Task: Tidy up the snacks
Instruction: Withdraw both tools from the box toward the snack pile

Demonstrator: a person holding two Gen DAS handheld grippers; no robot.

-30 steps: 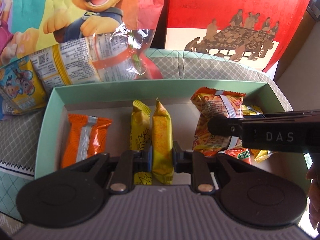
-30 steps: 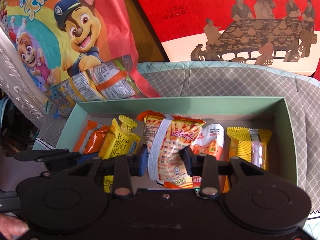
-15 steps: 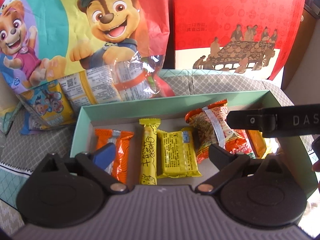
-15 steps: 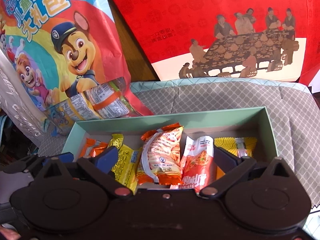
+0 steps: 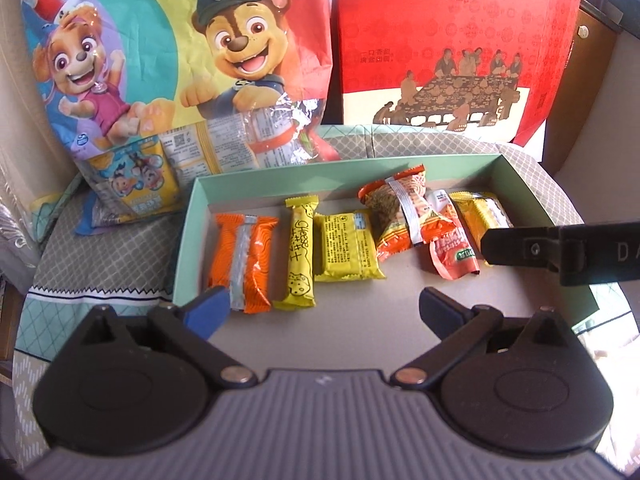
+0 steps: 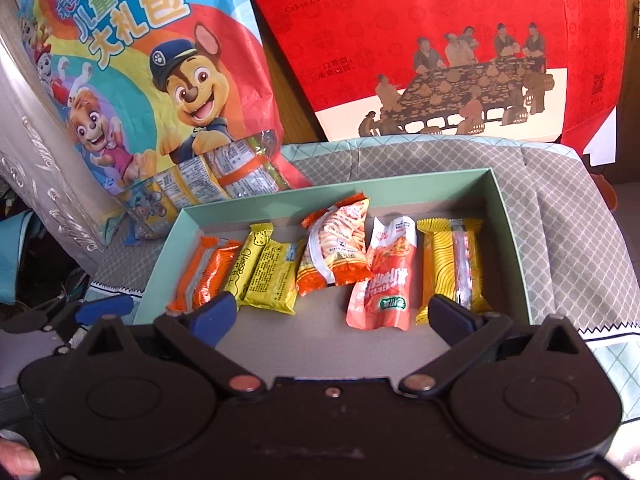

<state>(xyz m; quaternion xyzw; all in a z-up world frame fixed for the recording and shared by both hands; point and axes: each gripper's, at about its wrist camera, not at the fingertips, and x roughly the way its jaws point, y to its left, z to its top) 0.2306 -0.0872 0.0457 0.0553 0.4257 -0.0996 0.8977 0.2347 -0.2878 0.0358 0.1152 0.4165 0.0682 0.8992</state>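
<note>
A mint-green box (image 5: 280, 172) holds a row of snacks: an orange packet (image 5: 244, 256), a yellow cheese stick (image 5: 300, 256), a yellow square packet (image 5: 346, 246), a striped orange bag (image 5: 394, 212), a red sachet (image 5: 452, 248) and a yellow packet (image 5: 484, 212). My left gripper (image 5: 324, 306) hangs open above the box's near edge, holding nothing. My right gripper (image 6: 330, 310) is likewise open and empty, in front of the striped bag (image 6: 336, 248) and red sachet (image 6: 384, 280). One right finger (image 5: 560, 252) crosses the left wrist view.
A large cartoon-dog snack bag (image 5: 180, 60) leans behind the box on the left, with small packets (image 5: 132, 184) at its foot. A red gift box (image 5: 452, 40) stands behind on the right. Grey patterned cloth (image 6: 560, 240) covers the surface.
The left gripper let go of the yellow packet and the right let go of the striped bag. Both opened wide and drew back and up from the box.
</note>
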